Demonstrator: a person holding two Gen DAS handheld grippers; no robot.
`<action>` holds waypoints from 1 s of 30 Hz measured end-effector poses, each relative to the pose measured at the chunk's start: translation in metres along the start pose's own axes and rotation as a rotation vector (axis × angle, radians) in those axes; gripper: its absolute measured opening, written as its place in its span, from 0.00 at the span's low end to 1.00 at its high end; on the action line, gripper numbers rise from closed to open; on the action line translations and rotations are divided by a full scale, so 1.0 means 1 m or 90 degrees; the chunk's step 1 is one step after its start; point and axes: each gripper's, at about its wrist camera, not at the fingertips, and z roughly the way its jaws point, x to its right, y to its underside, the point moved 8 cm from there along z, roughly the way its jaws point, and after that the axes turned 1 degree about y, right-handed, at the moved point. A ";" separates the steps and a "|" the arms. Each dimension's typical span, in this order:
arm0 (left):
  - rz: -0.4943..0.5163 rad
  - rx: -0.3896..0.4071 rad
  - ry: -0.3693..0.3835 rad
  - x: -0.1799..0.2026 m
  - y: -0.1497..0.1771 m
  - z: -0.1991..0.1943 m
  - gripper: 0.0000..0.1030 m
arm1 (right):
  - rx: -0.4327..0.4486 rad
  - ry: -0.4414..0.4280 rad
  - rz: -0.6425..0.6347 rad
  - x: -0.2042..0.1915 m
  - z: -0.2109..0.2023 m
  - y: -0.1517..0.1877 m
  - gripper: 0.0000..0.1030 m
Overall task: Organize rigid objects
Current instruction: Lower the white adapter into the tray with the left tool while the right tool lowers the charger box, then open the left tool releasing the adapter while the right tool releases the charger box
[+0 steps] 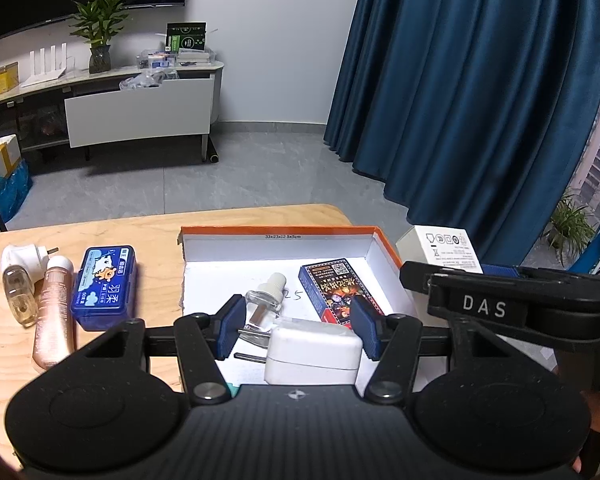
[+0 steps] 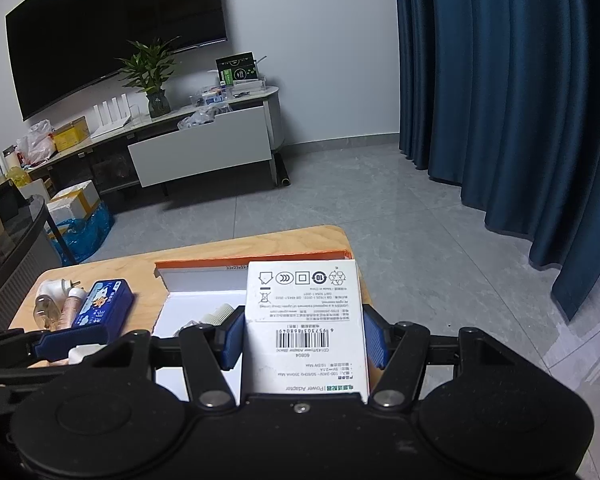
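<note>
My left gripper (image 1: 298, 330) is shut on a white power adapter (image 1: 314, 350), its prongs pointing left, over the near part of an orange-rimmed white box (image 1: 280, 232). Inside the box lie a clear bottle with a white cap (image 1: 265, 300) and a dark printed card pack (image 1: 334, 290). My right gripper (image 2: 304, 340) is shut on a white power-adapter carton (image 2: 306, 312) and holds it above the box's right side. The left wrist view shows that carton (image 1: 440, 246) just past the box's right wall.
On the wooden table (image 1: 100, 224), left of the box, lie a blue case (image 1: 104, 284), a rose-gold tube (image 1: 54, 312) and a plug-in vaporiser with a bottle (image 1: 18, 280). A blue curtain (image 1: 480, 100) hangs to the right, beyond the table's edge.
</note>
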 end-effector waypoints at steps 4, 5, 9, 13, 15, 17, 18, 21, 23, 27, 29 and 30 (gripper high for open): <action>-0.003 -0.005 0.001 -0.001 0.001 0.004 0.56 | -0.007 0.000 -0.003 0.000 0.006 0.000 0.68; -0.003 -0.007 0.002 -0.001 0.001 0.004 0.56 | -0.009 0.000 -0.003 0.000 0.008 0.000 0.68; -0.002 -0.015 0.010 0.000 0.003 0.009 0.56 | -0.020 -0.003 0.000 0.000 0.015 0.002 0.68; 0.004 -0.019 0.017 0.004 0.004 0.011 0.56 | -0.027 -0.006 -0.004 0.000 0.022 0.000 0.68; 0.007 -0.020 0.019 0.006 0.005 0.012 0.56 | -0.029 -0.006 -0.004 -0.001 0.024 -0.001 0.68; 0.007 -0.023 0.022 0.006 0.006 0.013 0.56 | -0.032 -0.005 -0.005 -0.001 0.028 -0.002 0.68; 0.009 -0.024 0.021 0.007 0.006 0.014 0.56 | -0.033 -0.005 -0.006 -0.001 0.029 -0.002 0.68; 0.012 -0.028 0.025 0.008 0.007 0.016 0.57 | -0.037 -0.003 -0.009 0.000 0.033 -0.002 0.68; 0.017 -0.029 0.025 0.010 0.007 0.018 0.57 | -0.041 -0.003 -0.009 0.001 0.038 -0.002 0.68; 0.018 -0.033 0.027 0.012 0.008 0.022 0.57 | -0.051 0.000 -0.011 0.002 0.046 -0.002 0.68; 0.021 -0.034 0.027 0.013 0.008 0.024 0.57 | -0.054 0.002 -0.011 0.003 0.050 -0.003 0.68; 0.022 -0.035 0.026 0.014 0.008 0.025 0.57 | -0.055 0.002 -0.012 0.003 0.051 -0.003 0.68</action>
